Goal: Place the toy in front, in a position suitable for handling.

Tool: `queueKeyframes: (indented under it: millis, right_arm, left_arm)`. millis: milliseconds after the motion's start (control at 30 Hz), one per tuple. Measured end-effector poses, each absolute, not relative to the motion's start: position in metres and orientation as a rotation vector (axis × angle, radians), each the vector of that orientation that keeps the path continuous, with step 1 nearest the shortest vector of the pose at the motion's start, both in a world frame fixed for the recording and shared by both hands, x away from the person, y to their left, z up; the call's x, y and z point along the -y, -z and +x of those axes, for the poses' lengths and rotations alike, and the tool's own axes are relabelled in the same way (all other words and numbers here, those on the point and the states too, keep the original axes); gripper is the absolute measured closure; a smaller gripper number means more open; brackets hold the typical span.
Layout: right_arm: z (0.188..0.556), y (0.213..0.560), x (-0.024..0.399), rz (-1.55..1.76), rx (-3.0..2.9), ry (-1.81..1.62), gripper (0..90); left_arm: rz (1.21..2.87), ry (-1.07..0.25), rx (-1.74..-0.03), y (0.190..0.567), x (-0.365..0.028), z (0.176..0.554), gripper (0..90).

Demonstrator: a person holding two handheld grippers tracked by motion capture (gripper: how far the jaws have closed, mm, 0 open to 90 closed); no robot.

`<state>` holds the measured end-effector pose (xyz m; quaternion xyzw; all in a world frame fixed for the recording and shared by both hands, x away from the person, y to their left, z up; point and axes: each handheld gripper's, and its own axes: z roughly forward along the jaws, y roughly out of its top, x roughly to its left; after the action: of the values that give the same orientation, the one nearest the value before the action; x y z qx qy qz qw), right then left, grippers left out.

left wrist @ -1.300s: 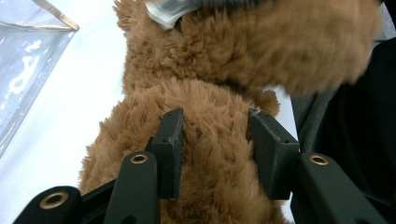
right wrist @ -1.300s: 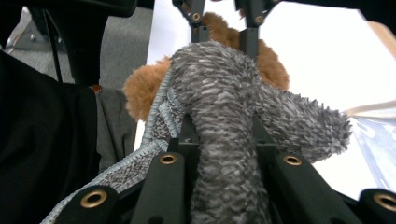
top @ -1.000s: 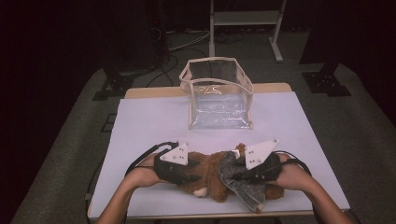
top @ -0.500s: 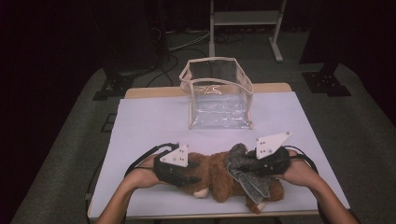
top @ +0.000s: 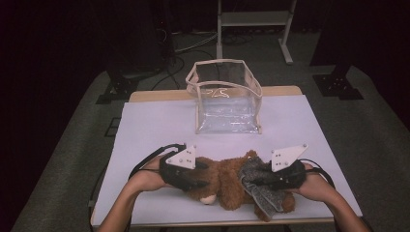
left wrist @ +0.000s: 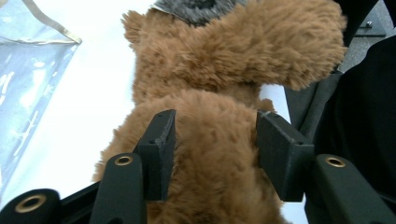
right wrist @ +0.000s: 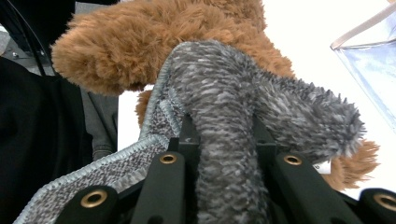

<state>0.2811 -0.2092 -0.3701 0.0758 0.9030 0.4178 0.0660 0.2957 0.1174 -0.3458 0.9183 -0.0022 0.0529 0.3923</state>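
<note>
From my remote seat, the high view reads soft and slightly grainy: the white table (top: 145, 135) is evenly lit from above while the room beyond falls into near black. Glare streaks the clear plastic bag (top: 227, 108). In both gripper views the tabletop blows out to pure white, the brown plush fur (left wrist: 224, 56) stays crisp, and the nearest black jaws blur at the bottom edge.
</note>
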Motion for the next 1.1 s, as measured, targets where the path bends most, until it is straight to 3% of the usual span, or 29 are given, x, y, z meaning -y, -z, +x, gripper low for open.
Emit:
queueKeyframes:
  millis: [367,767,1100]
  right_arm:
    - [0.274,0.372,0.211,0.216,-2.727,-1.246,72.7]
    - [0.272,0.359,0.207,0.146,-2.725,-1.211,72.6]
    - [0.291,0.348,0.200,0.179,-2.696,-1.237,72.3]
  left_arm:
    - [2.350,-0.107,-0.012,0.342,-0.112,0.307,43.8]
    - [2.387,-0.054,-0.002,0.357,-0.111,0.297,47.4]
    - [2.391,-0.050,0.029,0.359,-0.111,0.289,47.3]
